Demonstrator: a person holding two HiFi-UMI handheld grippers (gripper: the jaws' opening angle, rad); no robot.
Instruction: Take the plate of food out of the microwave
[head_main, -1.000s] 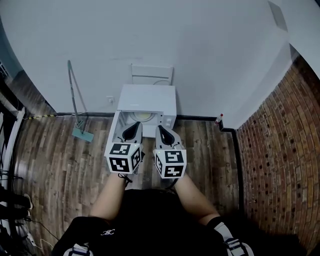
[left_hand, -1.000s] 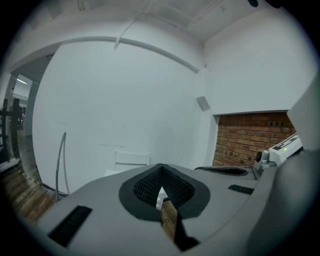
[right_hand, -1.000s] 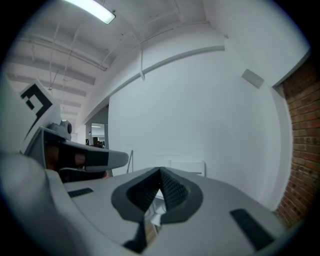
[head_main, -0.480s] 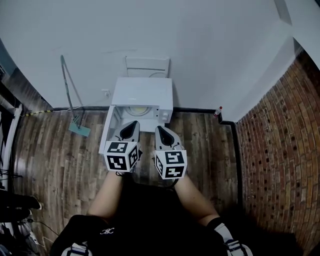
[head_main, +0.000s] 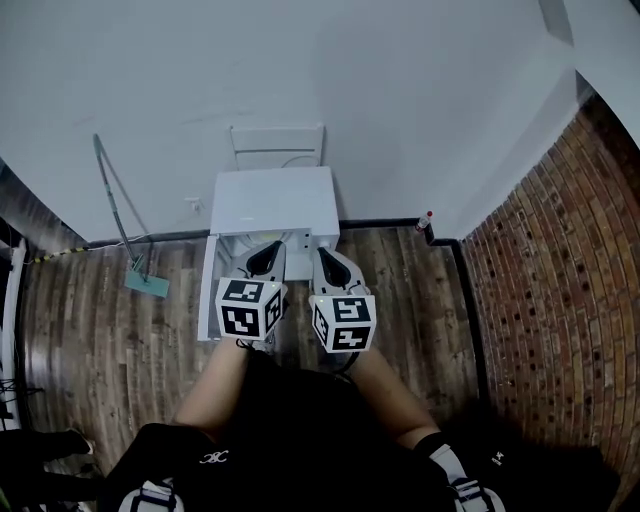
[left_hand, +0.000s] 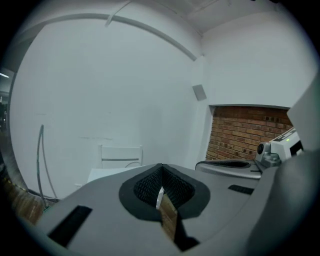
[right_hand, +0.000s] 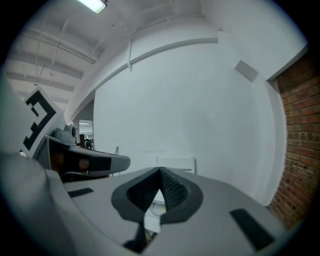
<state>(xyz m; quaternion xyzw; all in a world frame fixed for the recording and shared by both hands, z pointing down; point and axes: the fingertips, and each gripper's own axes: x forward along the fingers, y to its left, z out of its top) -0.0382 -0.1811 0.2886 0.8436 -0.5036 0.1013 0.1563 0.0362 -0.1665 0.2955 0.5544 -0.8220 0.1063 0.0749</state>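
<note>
A white microwave (head_main: 272, 203) stands on the wooden floor against the white wall, its door (head_main: 207, 290) swung open to the left. My left gripper (head_main: 268, 252) and right gripper (head_main: 326, 256) are side by side just before the opening, both shut with nothing in them. They cover most of the cavity in the head view, so the plate is hidden there. Through the slit under the right gripper (right_hand: 160, 172) a pale round rim of the plate (right_hand: 158, 208) shows. The left gripper (left_hand: 161, 171) points over the microwave's top towards the wall.
A white chair (head_main: 277, 150) stands behind the microwave. A long-handled mop (head_main: 143, 282) leans on the wall at the left. A small red-capped bottle (head_main: 424, 220) sits by a black pipe at the wall's foot. A brick wall (head_main: 560, 260) closes the right side.
Both grippers have come closer to the microwave's opening. The plate inside, seen a second ago in the head view, is now behind them. The jaws stay shut.
</note>
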